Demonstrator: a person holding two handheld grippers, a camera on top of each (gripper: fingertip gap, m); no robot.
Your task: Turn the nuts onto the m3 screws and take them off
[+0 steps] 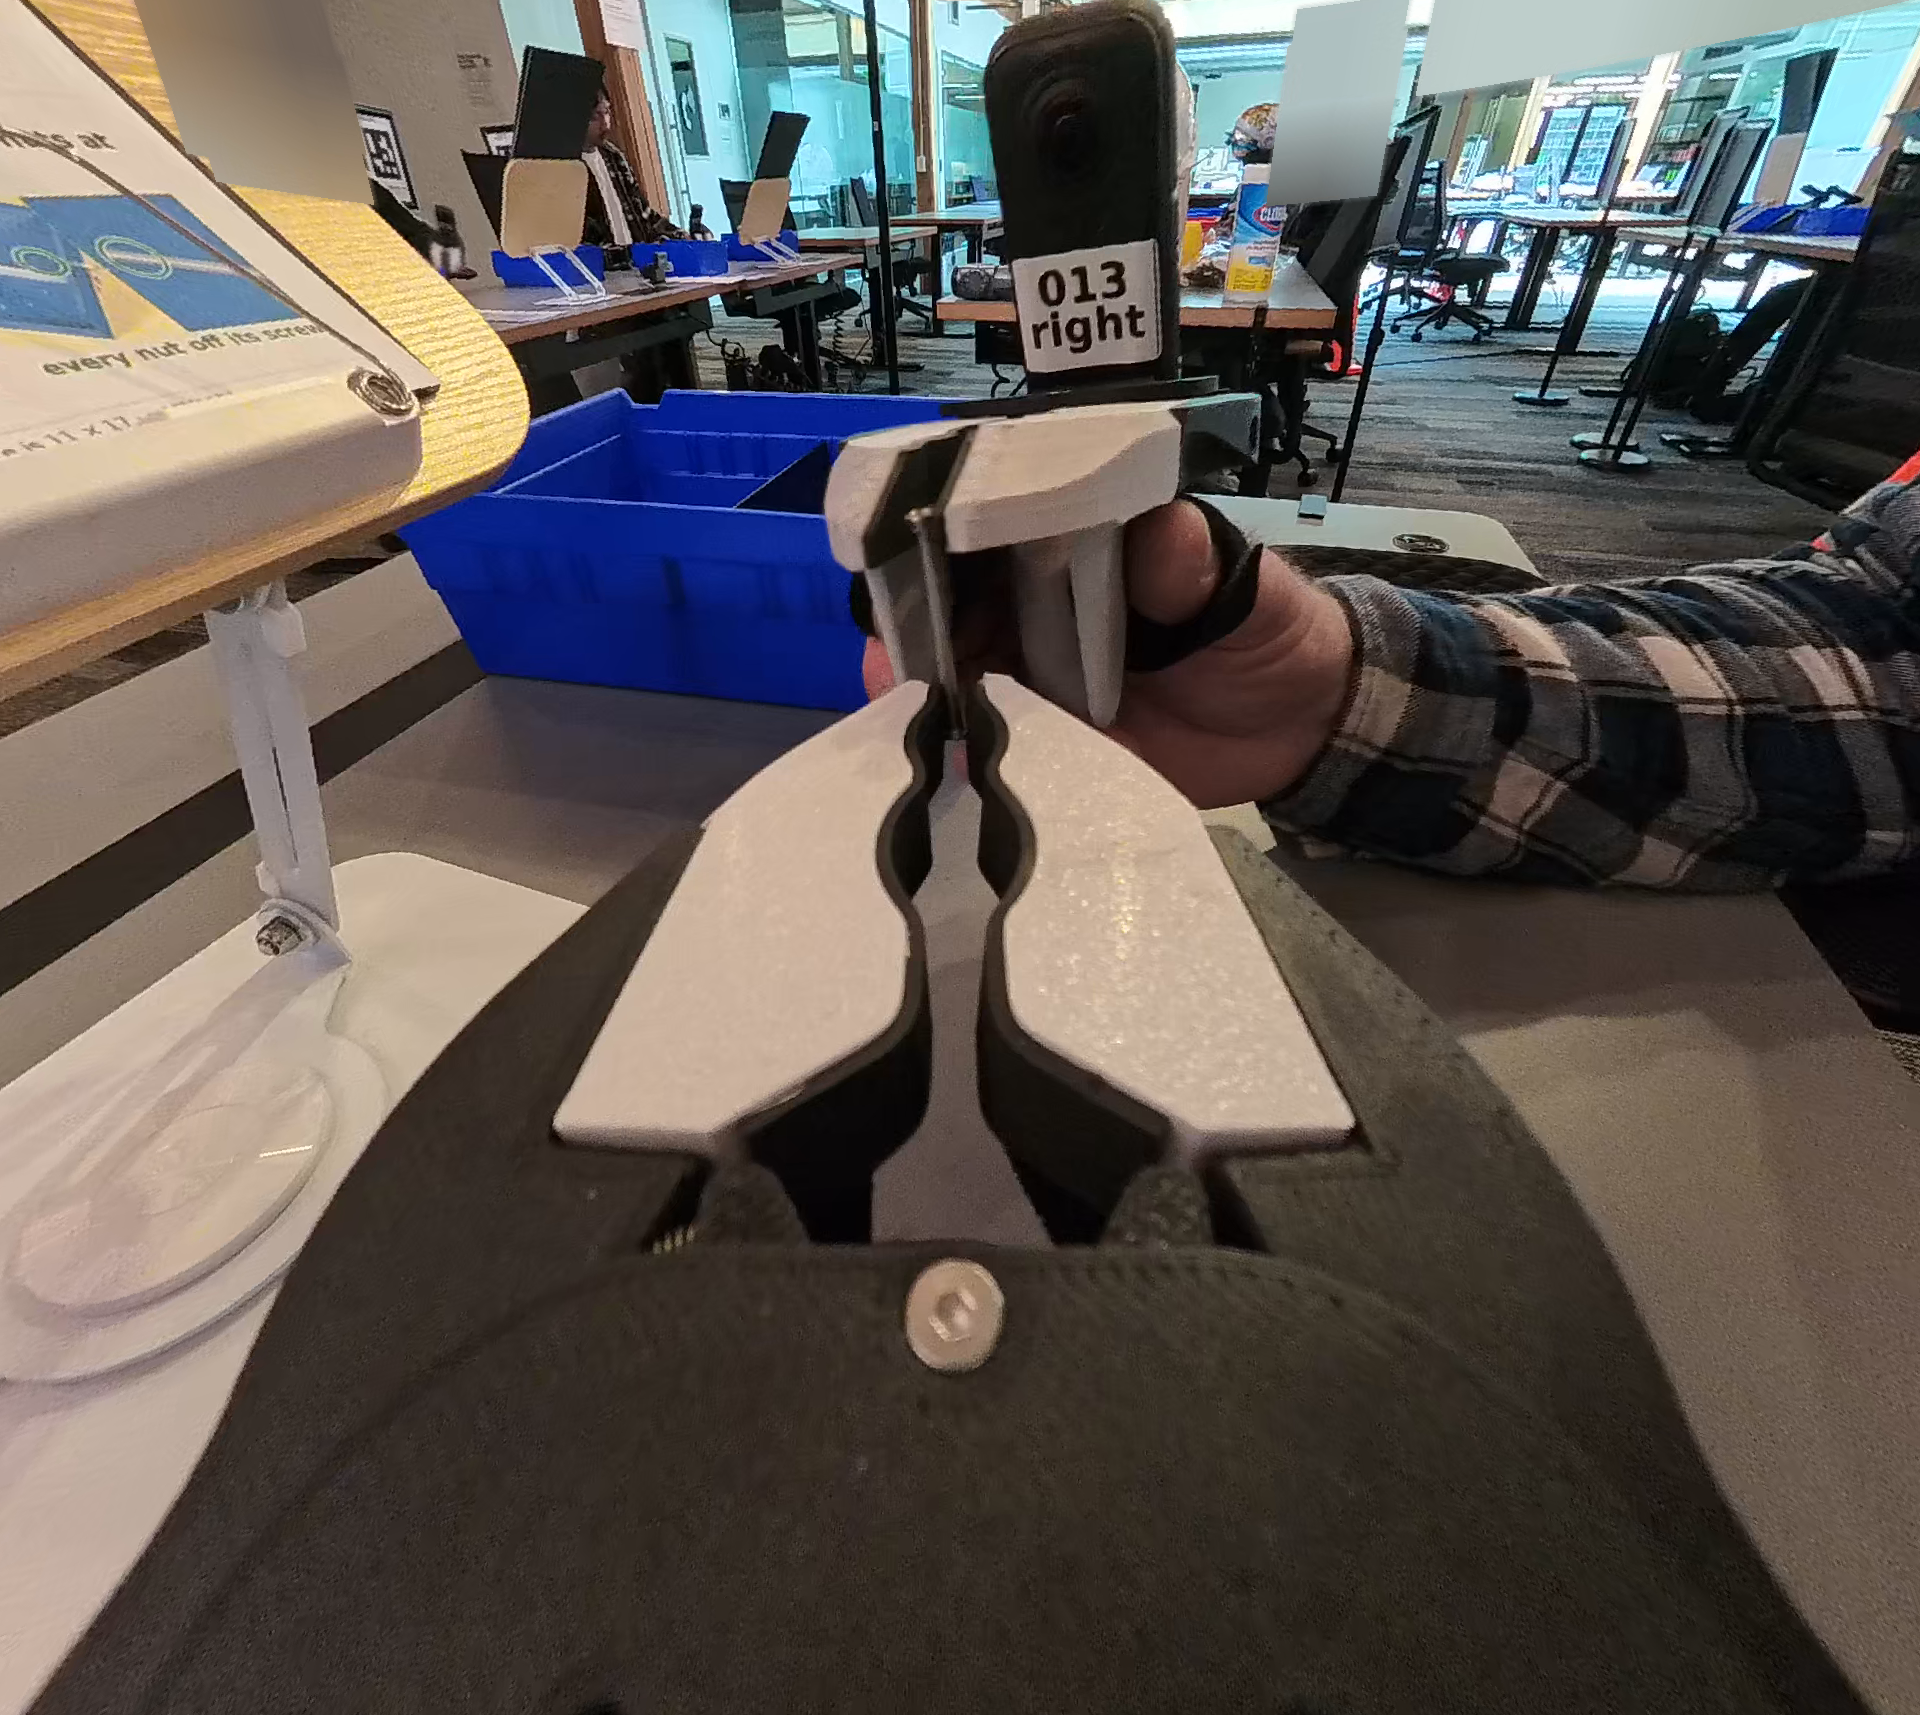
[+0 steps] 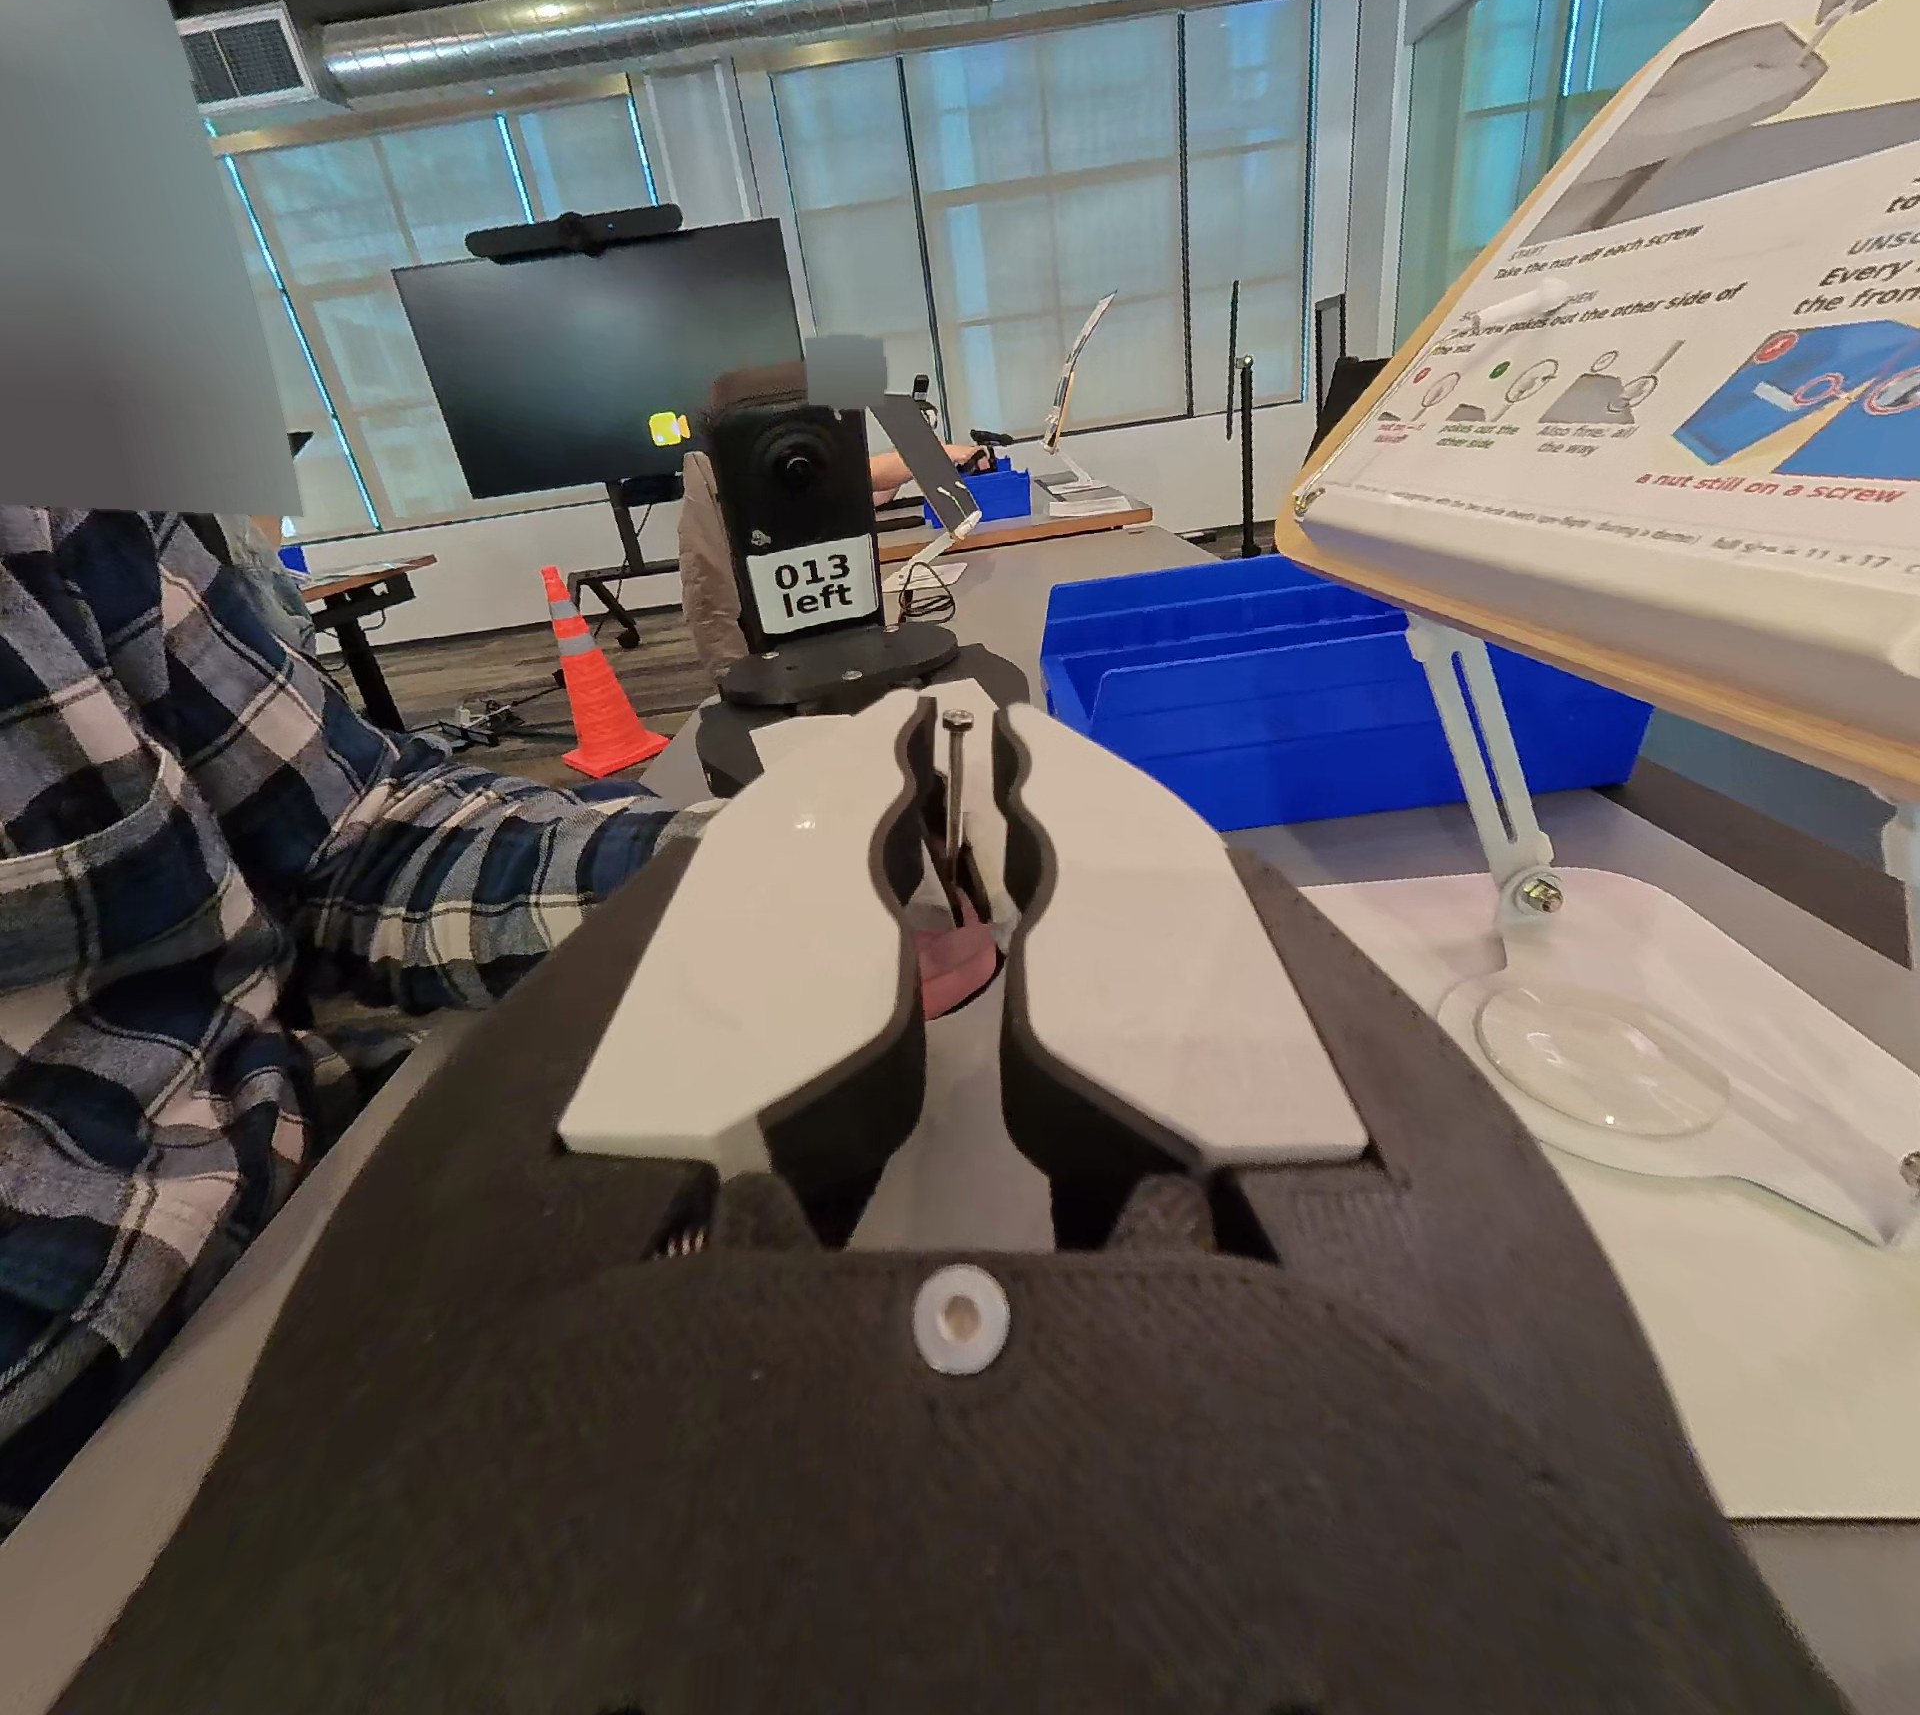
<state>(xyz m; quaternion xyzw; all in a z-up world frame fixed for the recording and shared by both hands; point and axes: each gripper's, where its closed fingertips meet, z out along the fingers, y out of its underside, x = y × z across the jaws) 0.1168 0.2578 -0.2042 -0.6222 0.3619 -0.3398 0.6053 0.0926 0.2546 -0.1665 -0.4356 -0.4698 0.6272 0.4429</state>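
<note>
Clenching screw (image 1: 933, 626) tip: left tongs (image 1: 956, 704) | right tongs (image 2: 956, 720) loose around head | white-labelled cameras (image 1: 1081, 190)

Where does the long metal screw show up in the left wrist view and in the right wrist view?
Left wrist view: long metal screw just above centre, upright, running from the left hand-held gripper up to the right one.
Right wrist view: screw at centre, head up, between the near fingers.
Shared landmark: blue bin.
</note>
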